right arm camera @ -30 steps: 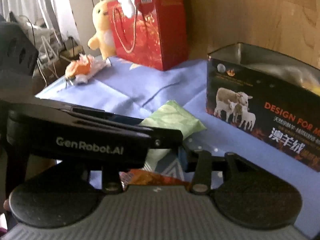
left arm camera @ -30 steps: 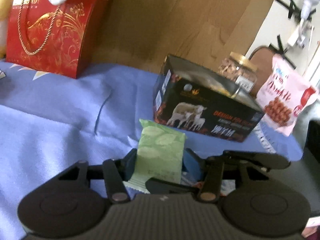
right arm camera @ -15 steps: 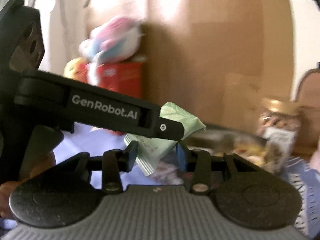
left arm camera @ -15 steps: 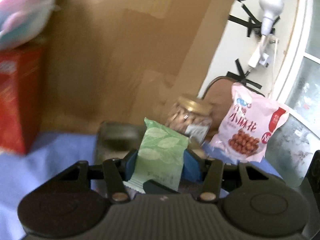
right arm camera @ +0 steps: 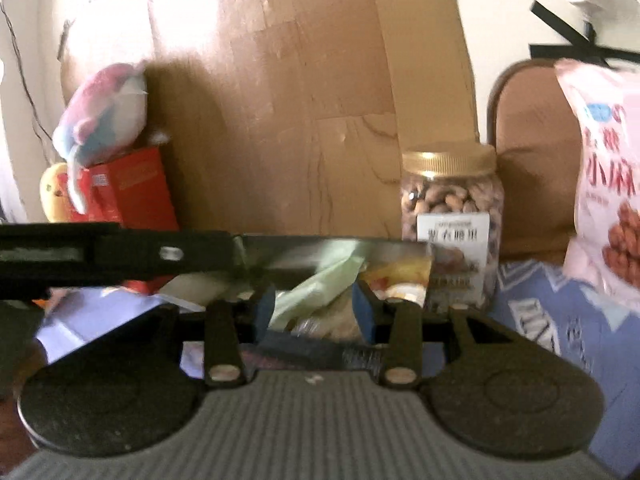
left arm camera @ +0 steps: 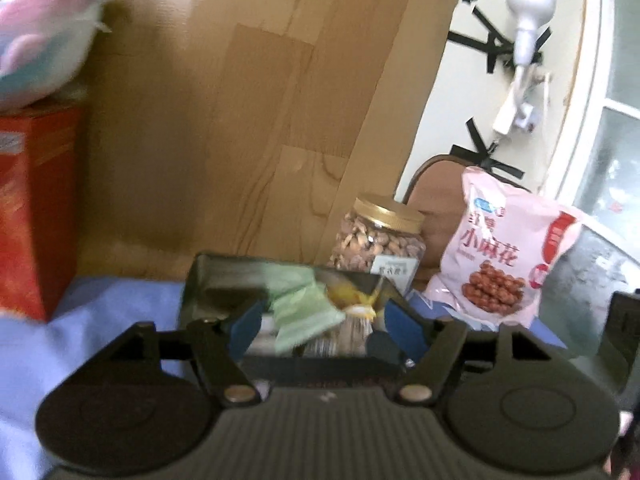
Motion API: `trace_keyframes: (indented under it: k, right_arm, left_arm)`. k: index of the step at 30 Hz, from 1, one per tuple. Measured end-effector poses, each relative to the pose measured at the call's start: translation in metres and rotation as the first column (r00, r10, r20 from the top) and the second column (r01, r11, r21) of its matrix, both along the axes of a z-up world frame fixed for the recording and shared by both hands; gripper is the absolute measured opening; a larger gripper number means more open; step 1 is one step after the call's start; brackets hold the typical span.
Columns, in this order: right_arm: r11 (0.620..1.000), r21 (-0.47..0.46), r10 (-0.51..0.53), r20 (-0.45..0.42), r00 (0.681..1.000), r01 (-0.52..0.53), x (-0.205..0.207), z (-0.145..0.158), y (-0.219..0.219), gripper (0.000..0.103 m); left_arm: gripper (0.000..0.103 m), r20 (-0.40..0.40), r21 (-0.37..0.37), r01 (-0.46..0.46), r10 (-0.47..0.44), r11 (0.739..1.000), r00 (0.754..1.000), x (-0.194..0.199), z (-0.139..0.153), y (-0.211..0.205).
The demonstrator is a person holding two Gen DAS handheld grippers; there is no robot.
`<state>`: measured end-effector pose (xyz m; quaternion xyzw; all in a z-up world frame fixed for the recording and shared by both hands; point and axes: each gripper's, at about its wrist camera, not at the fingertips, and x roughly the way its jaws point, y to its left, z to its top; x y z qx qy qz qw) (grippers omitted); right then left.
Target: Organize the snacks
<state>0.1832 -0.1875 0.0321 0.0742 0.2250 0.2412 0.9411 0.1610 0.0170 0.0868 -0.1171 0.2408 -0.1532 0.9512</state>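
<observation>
My left gripper (left arm camera: 325, 330) hangs over the open black snack box (left arm camera: 192, 292), its jaws opening. A pale green packet (left arm camera: 304, 312) lies loose and blurred between the blue pads, touching neither, over yellow snacks in the box. My right gripper (right arm camera: 314, 312) is just beside it, above the same box (right arm camera: 320, 244). The green packet (right arm camera: 324, 284) shows between its pads with pale wrappers below. Whether those pads grip anything is unclear. One finger (right arm camera: 168, 254) of the left gripper crosses the right wrist view from the left.
A nut jar (left arm camera: 380, 240) with a gold lid and a pink snack bag (left arm camera: 512, 256) stand behind and to the right of the box. A red gift bag (left arm camera: 32, 216) with a plush toy (left arm camera: 44, 28) on top is at the left. Blue cloth (left arm camera: 120, 308) covers the surface.
Both grippers rose from the cloth to above the box. The left jaws spread and let go of the green packet, which tipped into the box. The right jaws kept their gap.
</observation>
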Motion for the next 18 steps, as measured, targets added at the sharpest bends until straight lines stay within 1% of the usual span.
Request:
trace_keyframes:
  k: [1,2,4,7,9,12,15,18]
  right_arm:
    - [1.000,0.012,0.001,0.023,1.000,-0.001,-0.011,0.000,-0.001,0.046]
    - [1.000,0.016,0.007,0.026,1.000,-0.007,-0.021,-0.001,-0.002,0.049]
    - [0.999,0.044,0.032,0.009,0.999,-0.033,-0.041,-0.006,-0.006,0.049]
    - [0.997,0.043,0.059,0.019,0.998,-0.060,-0.066,-0.013,-0.010,0.049]
    - [0.996,0.048,0.076,-0.006,0.997,-0.076,-0.081,-0.022,-0.010,0.049]
    - [0.997,0.045,0.069,-0.070,0.995,-0.066,-0.092,-0.037,-0.012,0.049]
    - [0.998,0.048,0.039,-0.126,0.991,-0.034,-0.095,-0.045,-0.013,0.049]
    - [0.999,0.043,0.014,-0.123,0.992,-0.009,-0.095,-0.044,-0.012,0.049]
  left_arm:
    - [0.074,-0.001,-0.010,0.000,0.000,1.000,1.000,-0.013,-0.003,0.006]
    - [0.075,-0.005,-0.011,-0.006,0.006,1.000,1.000,-0.023,-0.005,0.010]
    - [0.075,-0.008,-0.002,-0.027,0.027,1.000,1.000,-0.048,-0.014,0.020]
    - [0.076,-0.002,0.048,-0.066,0.067,0.997,0.998,-0.081,-0.028,0.030]
    - [0.076,0.005,0.083,-0.101,0.101,0.991,0.995,-0.099,-0.036,0.035]
    - [0.076,0.014,0.103,-0.149,0.148,0.984,0.989,-0.118,-0.048,0.044]
    - [0.076,0.016,0.133,-0.191,0.191,0.972,0.982,-0.126,-0.058,0.046]
    - [0.076,0.015,0.154,-0.203,0.203,0.967,0.979,-0.130,-0.065,0.044]
